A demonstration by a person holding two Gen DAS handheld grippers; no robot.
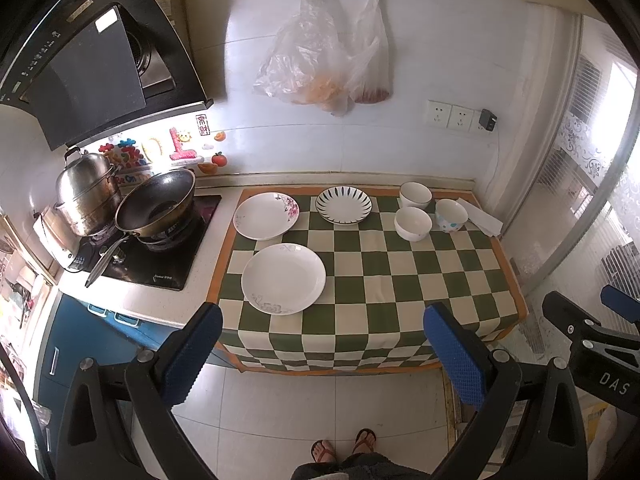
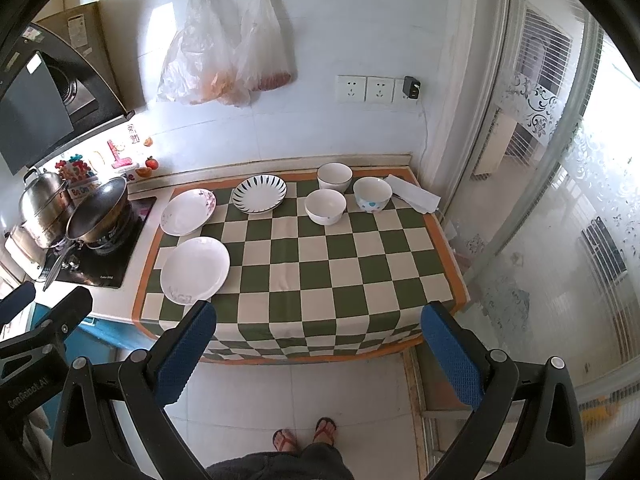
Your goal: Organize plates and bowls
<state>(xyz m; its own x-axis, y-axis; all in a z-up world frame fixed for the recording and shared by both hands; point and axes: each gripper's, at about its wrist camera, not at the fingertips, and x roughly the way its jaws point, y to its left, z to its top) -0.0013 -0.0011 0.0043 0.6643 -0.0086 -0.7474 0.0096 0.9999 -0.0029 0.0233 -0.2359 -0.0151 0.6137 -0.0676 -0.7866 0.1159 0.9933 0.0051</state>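
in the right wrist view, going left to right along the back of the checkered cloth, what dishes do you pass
floral plate → striped plate → plain white bowl → dotted bowl → folded white paper. The rimmed bowl sits behind, overlapping the plain one's span, so it is left out.

Both wrist views high, facing down, sharing checkered counter [image 1: 380, 272].

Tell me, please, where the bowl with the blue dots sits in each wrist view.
Left wrist view: the blue-dotted bowl is right of centre, at the cloth's far right, beside the folded white paper.
Right wrist view: the blue-dotted bowl is just right of centre, again left of that paper.
Shared landmark: the striped plate.
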